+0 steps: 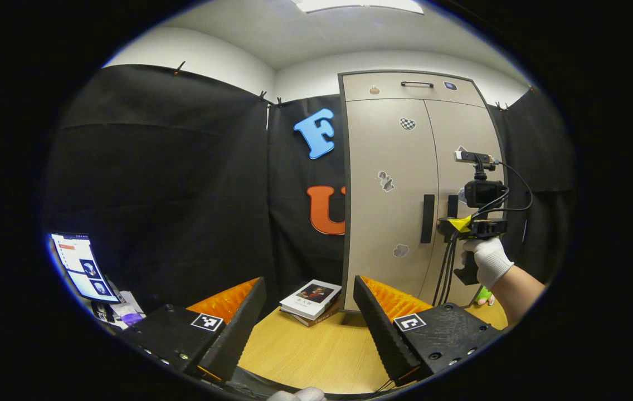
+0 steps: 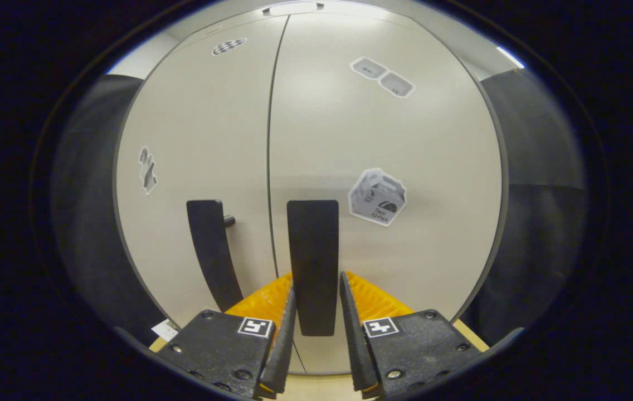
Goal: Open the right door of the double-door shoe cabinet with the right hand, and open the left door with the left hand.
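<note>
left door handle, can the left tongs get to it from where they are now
Probably yes. The left tongs are open and well back over the table; the left door handle is bare, with the right tongs busy on the right door handle beside it.

Black cloth [image 1: 171, 184] hangs as the booth's wall, clipped along its top edge; above it runs a white wall [image 1: 199, 61] that meets a pale ceiling [image 1: 305, 33], where a bright light panel [image 1: 361, 5] glows; a light wooden worktop [image 1: 305, 345] lies below; a stack of books [image 1: 311, 302] rests on it; a lit screen [image 1: 79, 267] leans at the far left.
</note>
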